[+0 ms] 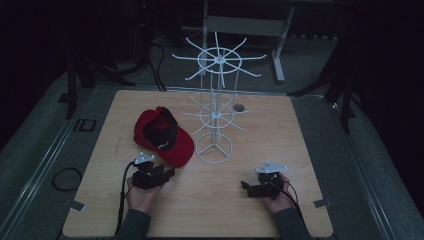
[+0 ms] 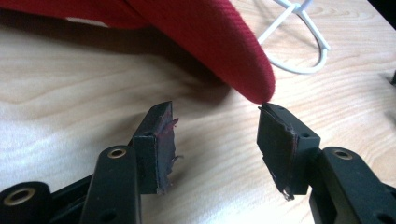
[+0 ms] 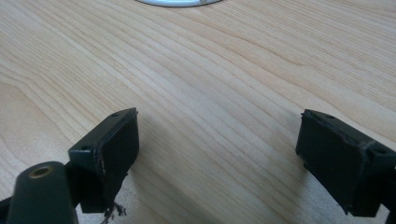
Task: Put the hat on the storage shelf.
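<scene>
High view: left gripper (image 1: 167, 173) wide, empty, at cap (image 1: 165, 134) brim; right gripper (image 1: 246, 186) wide, idle. Judged step: approach; next, close on brim, lift toward rack (image 1: 216, 112).

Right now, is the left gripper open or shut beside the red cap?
Open. The left gripper has bare wooden table between its jaws; the red fabric baseball cap brim tip lies just beyond one pad, ungripped.
</scene>
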